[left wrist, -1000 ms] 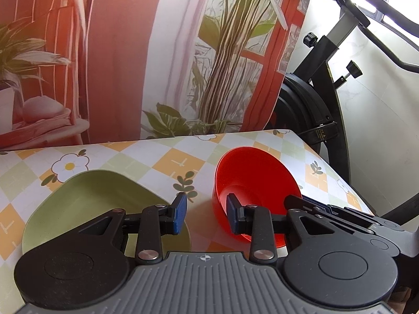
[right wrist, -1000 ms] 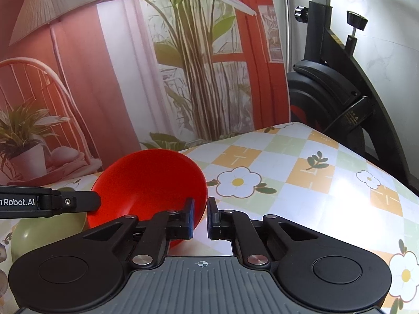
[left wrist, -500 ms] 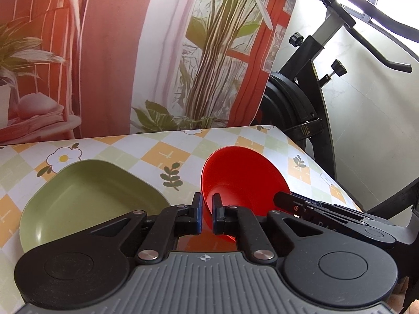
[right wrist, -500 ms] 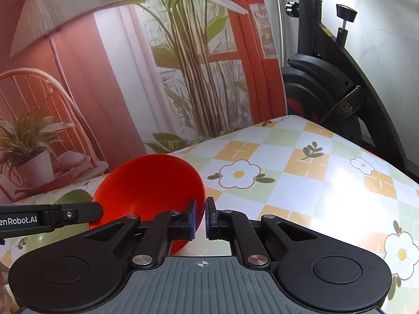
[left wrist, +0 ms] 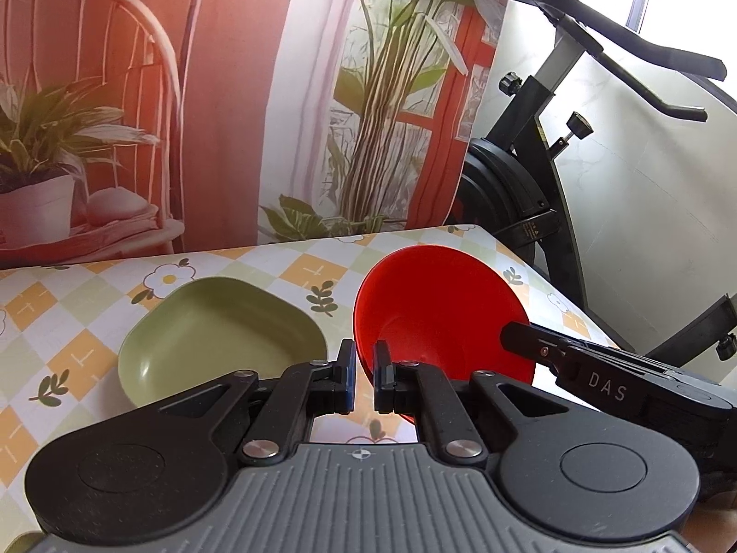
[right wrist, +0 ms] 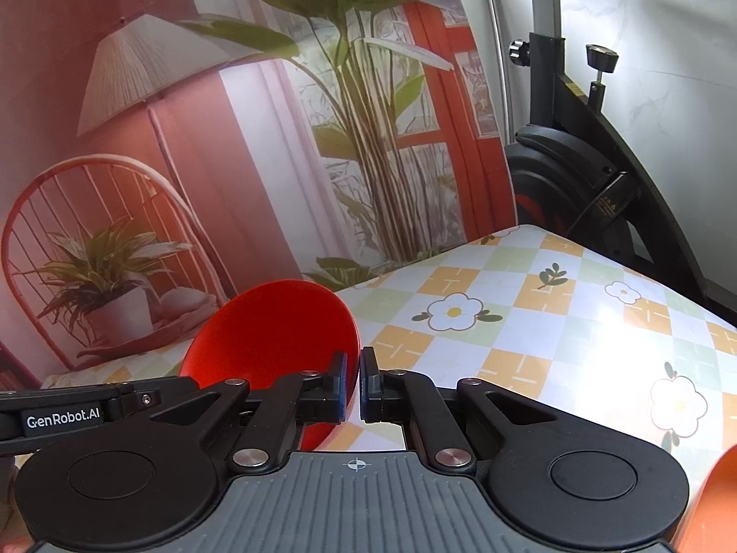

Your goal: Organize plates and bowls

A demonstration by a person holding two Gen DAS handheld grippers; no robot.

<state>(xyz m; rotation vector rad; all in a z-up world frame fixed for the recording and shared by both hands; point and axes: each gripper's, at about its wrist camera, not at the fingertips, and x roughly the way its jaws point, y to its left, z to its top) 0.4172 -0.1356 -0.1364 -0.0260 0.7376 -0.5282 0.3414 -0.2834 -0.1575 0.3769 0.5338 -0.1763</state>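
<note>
Holding the red bowl between both tools, I note it is lifted clear of the table and tilted, its opening facing back toward my cameras. Farthest left, the green dish sits flat on the checked flower-print tablecloth, just beside the bowl and apart from it. My left gripper has its fingers drawn to a narrow gap with the bowl's left rim caught between the blue pads. Next across, in the right wrist view, my right gripper is likewise nearly closed, pinching the bowl's right rim. In each view the other tool's arm enters from the side and overlaps the bowl. Beyond the bowl, the cloth is brightly lit. An exercise bike stands past the table's far right corner. An orange object shows at the lower right edge; I cannot tell what it is.
</note>
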